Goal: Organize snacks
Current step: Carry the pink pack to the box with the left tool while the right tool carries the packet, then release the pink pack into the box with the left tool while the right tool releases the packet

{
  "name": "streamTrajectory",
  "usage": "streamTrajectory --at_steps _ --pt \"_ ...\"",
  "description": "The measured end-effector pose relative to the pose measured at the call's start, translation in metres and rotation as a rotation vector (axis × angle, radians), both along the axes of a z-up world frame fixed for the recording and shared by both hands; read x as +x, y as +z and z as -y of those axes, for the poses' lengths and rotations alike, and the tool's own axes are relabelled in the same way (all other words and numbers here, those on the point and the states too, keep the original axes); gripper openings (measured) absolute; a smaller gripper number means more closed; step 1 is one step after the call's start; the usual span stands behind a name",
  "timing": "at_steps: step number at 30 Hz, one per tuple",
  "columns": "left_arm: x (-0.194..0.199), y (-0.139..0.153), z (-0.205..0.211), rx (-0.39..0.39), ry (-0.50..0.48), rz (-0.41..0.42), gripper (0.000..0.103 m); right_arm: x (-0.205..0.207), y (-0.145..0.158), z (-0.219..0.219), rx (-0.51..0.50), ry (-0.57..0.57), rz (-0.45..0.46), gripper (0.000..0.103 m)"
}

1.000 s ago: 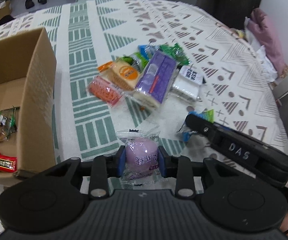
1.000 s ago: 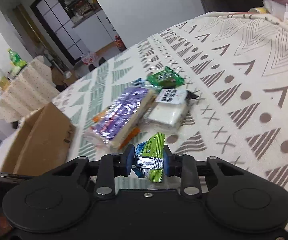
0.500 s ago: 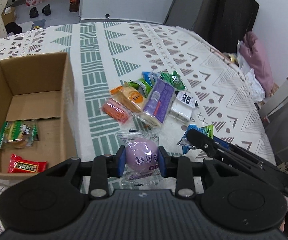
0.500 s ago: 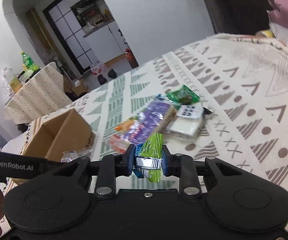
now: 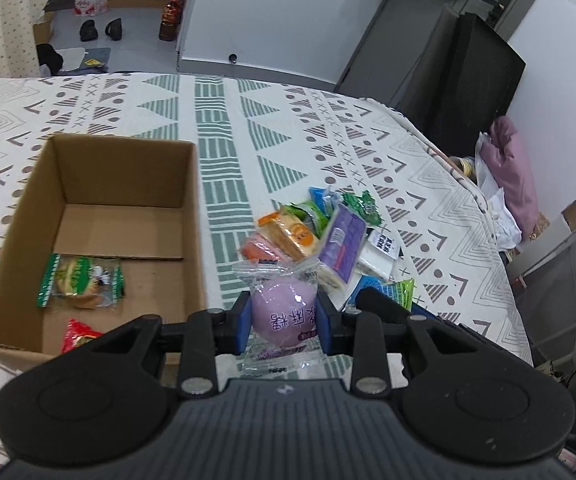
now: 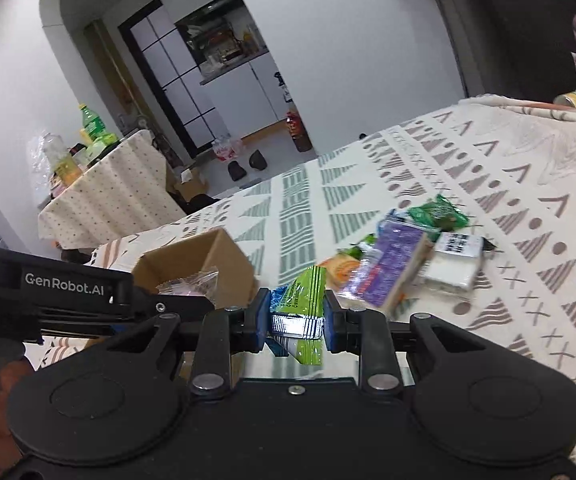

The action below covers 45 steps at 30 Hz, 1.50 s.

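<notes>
Sitting at about nine o'clock in the left wrist view, an open cardboard box [image 5: 100, 216] rests on the patterned tablecloth [image 5: 224, 128]; on its floor lie a green-edged cake packet [image 5: 82, 280] and, nearer the camera, a red packet [image 5: 78, 338] partly hidden by the gripper body. At six o'clock the left gripper [image 5: 284, 320] has its jaws clamped on a purple round snack [image 5: 284, 312] in a clear wrapper, held above the cloth just right of the box. Beyond it, toward one o'clock, the loose pile holds an orange packet [image 5: 292, 234], a long purple packet [image 5: 344, 244], a green packet [image 5: 362, 206] and a white packet [image 5: 382, 250], all touching or overlapping. At three o'clock the tip of the other tool pokes in with a green-and-blue wrapper.

Seen from the right wrist camera, the left tool crosses at nine o'clock. At six o'clock the right gripper [image 6: 296, 322] has its jaws closed on a green and blue sachet [image 6: 302, 312], lifted clear of the cloth. The pile lies at two o'clock, blurred.
</notes>
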<state>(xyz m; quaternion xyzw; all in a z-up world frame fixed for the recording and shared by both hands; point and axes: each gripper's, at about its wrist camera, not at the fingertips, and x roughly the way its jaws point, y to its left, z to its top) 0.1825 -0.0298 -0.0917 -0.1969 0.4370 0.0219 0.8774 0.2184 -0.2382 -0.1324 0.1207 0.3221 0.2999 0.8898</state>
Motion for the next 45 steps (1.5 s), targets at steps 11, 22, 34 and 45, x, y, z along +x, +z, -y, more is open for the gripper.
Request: streamTrajectory --at_steps 11,22,34,45 --pt "-0.017 0.005 -0.038 -0.025 0.077 0.027 0.032 -0.007 0.016 -0.032 0.011 0.030 0.030 0.026" --pt "-0.033 0.005 -0.080 -0.028 0.165 0.033 0.032 -0.012 0.020 -0.064 0.016 0.070 0.032 0.026" --pt "-0.041 -0.008 -0.110 -0.044 0.243 -0.013 0.032 -0.017 0.017 -0.094 0.019 0.109 0.023 0.026" --pt "-0.043 -0.013 -0.118 -0.045 0.272 -0.048 0.039 -0.022 0.014 -0.109 0.016 0.142 0.006 0.027"
